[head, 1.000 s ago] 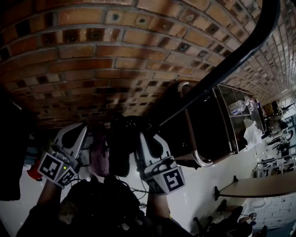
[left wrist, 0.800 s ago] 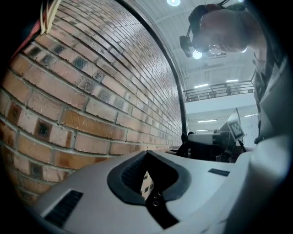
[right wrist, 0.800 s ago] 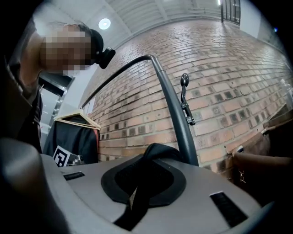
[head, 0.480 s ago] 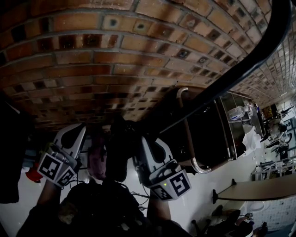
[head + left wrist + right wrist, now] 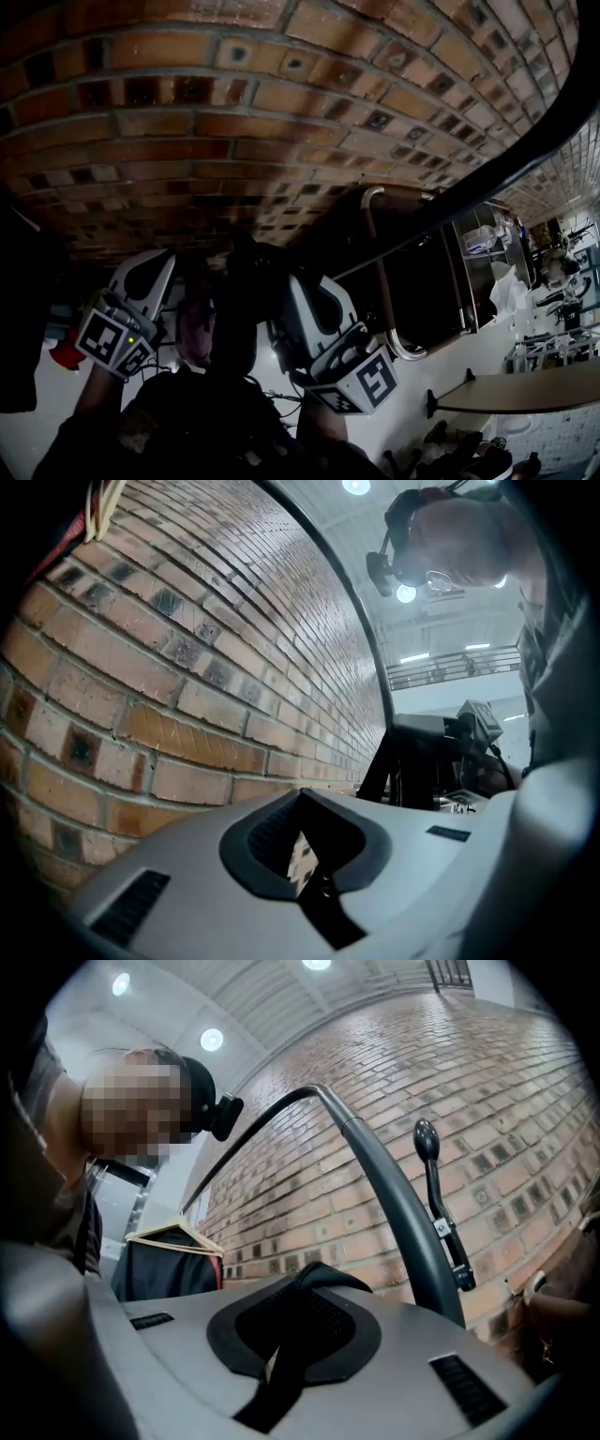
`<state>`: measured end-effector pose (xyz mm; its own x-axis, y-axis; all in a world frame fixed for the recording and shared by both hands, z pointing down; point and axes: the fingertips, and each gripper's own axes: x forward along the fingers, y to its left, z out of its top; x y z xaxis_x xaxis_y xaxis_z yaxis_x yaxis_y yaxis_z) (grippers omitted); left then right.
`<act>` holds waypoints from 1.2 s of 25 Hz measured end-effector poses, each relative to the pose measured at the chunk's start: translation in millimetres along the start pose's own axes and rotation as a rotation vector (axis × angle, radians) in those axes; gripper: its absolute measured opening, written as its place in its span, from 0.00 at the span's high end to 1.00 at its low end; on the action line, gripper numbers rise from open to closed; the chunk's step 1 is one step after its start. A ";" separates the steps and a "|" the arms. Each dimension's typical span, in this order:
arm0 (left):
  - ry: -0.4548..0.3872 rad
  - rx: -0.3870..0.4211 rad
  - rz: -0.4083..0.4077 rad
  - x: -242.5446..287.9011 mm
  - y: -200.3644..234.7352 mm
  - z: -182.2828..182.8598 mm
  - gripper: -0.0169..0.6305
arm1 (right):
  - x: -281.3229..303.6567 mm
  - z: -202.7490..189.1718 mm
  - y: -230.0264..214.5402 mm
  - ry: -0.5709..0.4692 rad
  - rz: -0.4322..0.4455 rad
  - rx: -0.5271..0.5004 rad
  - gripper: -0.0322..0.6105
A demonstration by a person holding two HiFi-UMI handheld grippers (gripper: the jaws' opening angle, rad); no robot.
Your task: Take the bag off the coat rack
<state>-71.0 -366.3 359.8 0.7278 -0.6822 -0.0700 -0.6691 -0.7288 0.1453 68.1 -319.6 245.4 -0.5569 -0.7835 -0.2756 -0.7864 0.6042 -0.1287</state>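
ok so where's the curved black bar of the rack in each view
Head view: the black bar slants from the upper right edge toward the middle.
Left gripper view: the bar is a thin arc from top centre to right of middle.
Right gripper view: the bar is a thick tube arching from centre to lower right.
Shared landmark: the brick wall behind it.

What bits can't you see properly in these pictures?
Bag: in the head view it is just a dark lump, too dark to tell its shape.
Strap: in the right gripper view the right gripper is shut on it, and its ends are hidden behind the gripper.
Rack pole: in the head view its top is cut off by the edge.
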 end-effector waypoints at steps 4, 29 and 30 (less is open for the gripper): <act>-0.021 0.018 0.008 -4.7 3.0 6.8 0.93 | 4.6 15.1 12.1 -0.039 0.041 0.013 0.90; -0.049 0.018 -0.028 -122.6 -45.2 18.6 0.92 | -69.2 0.3 128.3 -0.011 0.018 0.058 0.90; -0.046 0.017 -0.034 -126.3 -49.6 17.8 0.92 | -74.4 -1.9 131.3 -0.003 0.007 0.064 0.90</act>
<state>-132.5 -245.0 343.8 0.7426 -0.6590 -0.1196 -0.6471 -0.7520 0.1253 5.8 -182.2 250.8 -0.5612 -0.7791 -0.2794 -0.7639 0.6175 -0.1877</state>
